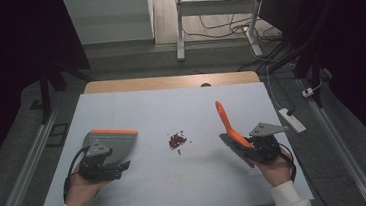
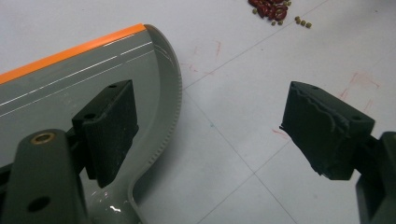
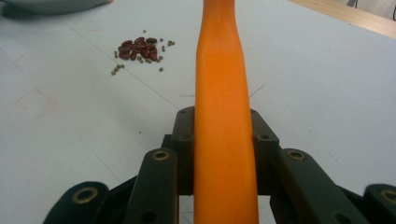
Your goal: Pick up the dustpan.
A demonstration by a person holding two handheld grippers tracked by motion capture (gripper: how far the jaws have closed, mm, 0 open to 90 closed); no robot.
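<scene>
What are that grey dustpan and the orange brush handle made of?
The grey dustpan with an orange front edge looks like moulded plastic, smooth and slightly glossy, judging by its highlights and ridged rim. The orange brush handle also appears to be plastic: evenly coloured, with a soft satin sheen.

High view: fixed above the near side, facing forward and down; takes in the whole table (image 1: 121, 108), floor and desk legs beyond. Distant.

Left gripper view: low, close over the tabletop, looking along its jaws; dustpan (image 2: 93, 79) at left, beans (image 2: 271, 8) at the top edge.

Right gripper view: low, near, sighting along the orange handle (image 3: 224, 116) between its jaws toward the beans (image 3: 137, 49).

Shared by all three: the beans (image 1: 177, 140) at mid-table.
</scene>
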